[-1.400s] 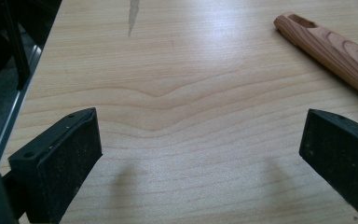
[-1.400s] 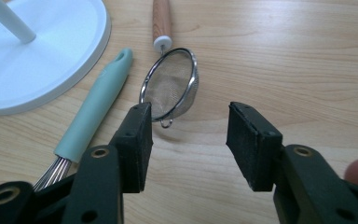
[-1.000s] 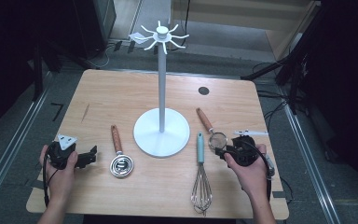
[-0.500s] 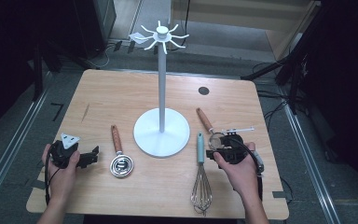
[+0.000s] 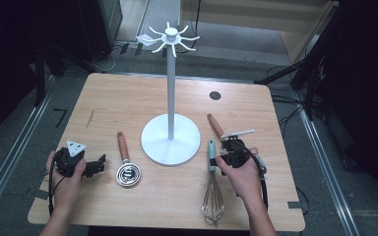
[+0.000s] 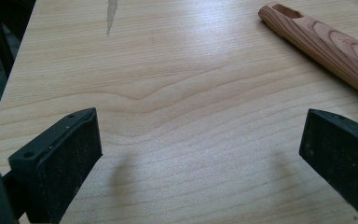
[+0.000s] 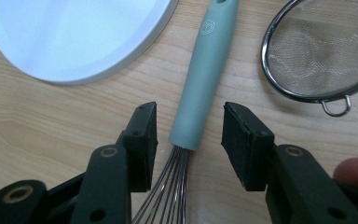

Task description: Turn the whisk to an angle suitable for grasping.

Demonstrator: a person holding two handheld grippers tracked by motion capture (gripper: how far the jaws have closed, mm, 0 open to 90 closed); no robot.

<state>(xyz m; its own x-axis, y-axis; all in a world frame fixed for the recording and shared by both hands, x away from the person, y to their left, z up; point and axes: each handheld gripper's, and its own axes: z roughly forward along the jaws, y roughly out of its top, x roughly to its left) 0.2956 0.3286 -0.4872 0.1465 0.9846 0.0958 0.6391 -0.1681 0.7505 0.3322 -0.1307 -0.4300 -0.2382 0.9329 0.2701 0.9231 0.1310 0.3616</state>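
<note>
Whisk (image 7: 204, 79) is lying flat on the table (image 5: 128, 98), its teal handle running up between the jaws of the right gripper (image 7: 189, 128), with the wire loops (image 7: 170, 186) fanning back under the gripper's body. It is looking light, I judge, with a stiff handle and springy wires that would give under pressure, so the handle is the place to pinch; its smooth, rounded surface may be slippery, and a grip near the wire end, where the jaws are now standing, seems sensible.

Right gripper is standing moderately open, one pad on each side of the handle's lower end, a clear gap showing on both sides; it is holding nothing yet. Beyond its right jaw a sieve (image 7: 321, 51) is lying near the handle; beyond its left jaw the white base of the stand (image 7: 74, 37) is sitting close.

Left gripper (image 6: 200, 149) is gaping wide over bare wood, gripping nothing, with a wooden handle (image 6: 326, 46) lying ahead of its right jaw and apart from it.
</note>
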